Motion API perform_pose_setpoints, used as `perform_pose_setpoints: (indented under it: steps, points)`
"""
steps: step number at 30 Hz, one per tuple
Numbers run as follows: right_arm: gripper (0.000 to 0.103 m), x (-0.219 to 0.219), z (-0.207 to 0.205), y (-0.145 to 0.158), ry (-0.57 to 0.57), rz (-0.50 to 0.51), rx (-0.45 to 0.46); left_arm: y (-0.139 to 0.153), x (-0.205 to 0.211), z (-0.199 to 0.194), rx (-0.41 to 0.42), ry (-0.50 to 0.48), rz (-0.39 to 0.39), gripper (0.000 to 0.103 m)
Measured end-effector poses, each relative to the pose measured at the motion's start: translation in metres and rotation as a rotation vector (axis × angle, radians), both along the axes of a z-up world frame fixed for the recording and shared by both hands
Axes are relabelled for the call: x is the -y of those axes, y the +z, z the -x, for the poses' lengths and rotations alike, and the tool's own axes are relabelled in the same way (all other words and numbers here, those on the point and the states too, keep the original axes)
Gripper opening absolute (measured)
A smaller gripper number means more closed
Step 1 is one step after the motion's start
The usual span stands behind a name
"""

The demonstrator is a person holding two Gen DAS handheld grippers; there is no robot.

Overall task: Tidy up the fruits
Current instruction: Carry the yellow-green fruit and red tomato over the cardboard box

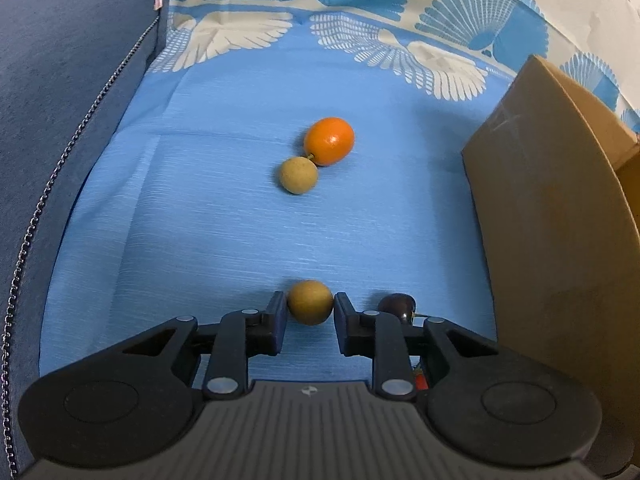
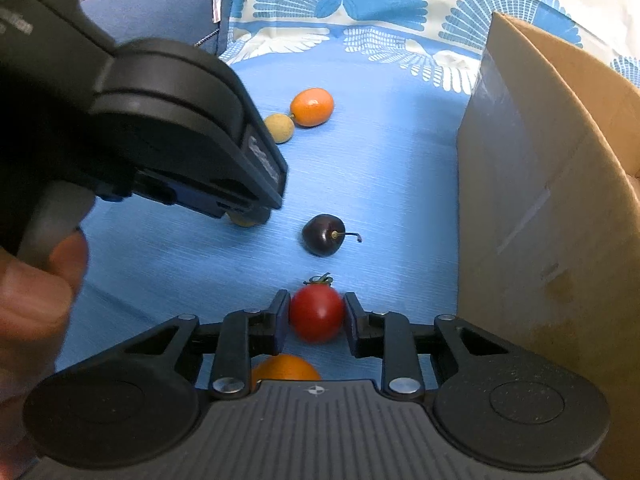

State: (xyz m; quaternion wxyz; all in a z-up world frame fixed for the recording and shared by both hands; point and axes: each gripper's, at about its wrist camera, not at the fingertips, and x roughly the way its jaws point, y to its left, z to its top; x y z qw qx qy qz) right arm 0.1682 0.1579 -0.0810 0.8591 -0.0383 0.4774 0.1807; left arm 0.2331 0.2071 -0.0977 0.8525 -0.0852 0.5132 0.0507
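Observation:
My left gripper (image 1: 310, 308) is shut on a tan longan (image 1: 310, 301), low over the blue cloth (image 1: 240, 232). A dark cherry (image 1: 396, 306) lies just right of it. Farther ahead a second longan (image 1: 298, 175) touches an orange kumquat (image 1: 329, 141). My right gripper (image 2: 316, 314) is shut on a red cherry tomato (image 2: 317, 312). Another orange fruit (image 2: 285, 367) lies under its body. In the right wrist view the cherry (image 2: 322, 235) lies ahead, and the left gripper's body (image 2: 168, 132) fills the left side, with the held longan (image 2: 242, 222) peeking out below it.
An open cardboard box (image 1: 560, 220) stands on the right, also in the right wrist view (image 2: 540, 200). A dark blue cushion with a zipper (image 1: 60, 120) borders the left. The patterned cloth (image 1: 360, 20) rises at the back. A hand (image 2: 36, 292) holds the left gripper.

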Motion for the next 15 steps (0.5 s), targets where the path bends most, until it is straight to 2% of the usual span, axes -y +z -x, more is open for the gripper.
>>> perform_pose_setpoints:
  steps: [10, 15]
  points:
    - [0.03, 0.002, 0.007, 0.009, 0.013, -0.013, 0.054, 0.011, -0.004, 0.004, 0.055, 0.028, 0.01, 0.027]
    - [0.029, 0.007, 0.013, 0.019, 0.006, -0.031, 0.083, 0.023, -0.005, 0.011, 0.121, 0.051, -0.021, 0.027]
